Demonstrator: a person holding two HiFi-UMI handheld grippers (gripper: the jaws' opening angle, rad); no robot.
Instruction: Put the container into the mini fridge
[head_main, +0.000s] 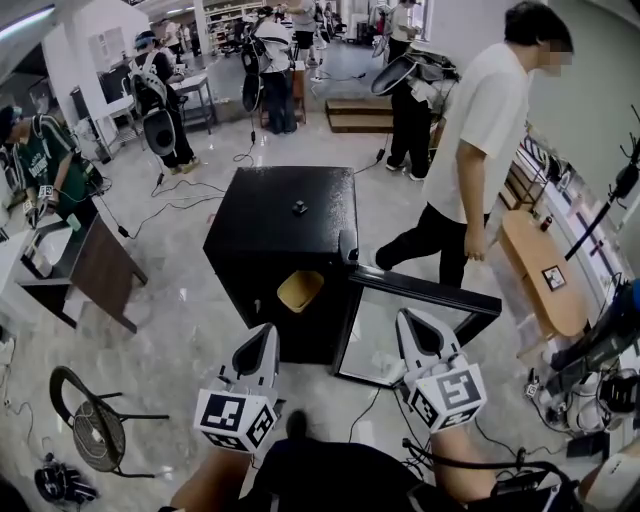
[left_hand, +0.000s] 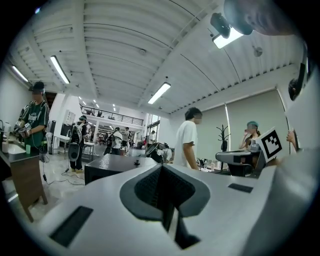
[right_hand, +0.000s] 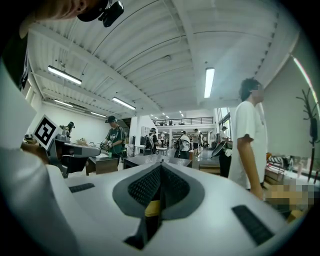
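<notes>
- The mini fridge (head_main: 280, 215) is a black box that stands on the floor in front of the person. Its door (head_main: 430, 290) is swung open to the right side.
- The container (head_main: 300, 290) is a small yellowish bowl or tub. It sits already inside the open compartment, close to the front edge and under the top plate.
- The left gripper (head_main: 270, 330) has its jaws pressed together with nothing between them. It hangs in front of the fridge, apart from the container.
- The right gripper (head_main: 404, 316) is also closed and empty. It is over the open door. In the right gripper view a yellow patch shows through the gap behind the tips; I judge this is the container seen farther away, not a thing that is held.
- I think the container is light and has a thin wall, so it can bend or slip if it is squeezed hard. Whether it has something inside or a lid, I cannot tell.
- If it needs to go deeper, a good hold is probably on the rim, one jaw inside and one outside, with soft pressure. A push with closed jaws on its side wall can also work.
- The placing seems nearly finished; the open door is likely what remains.
- A person in a white shirt (head_main: 480, 130) stands just beside the door, so a swing of the door needs care.
</notes>
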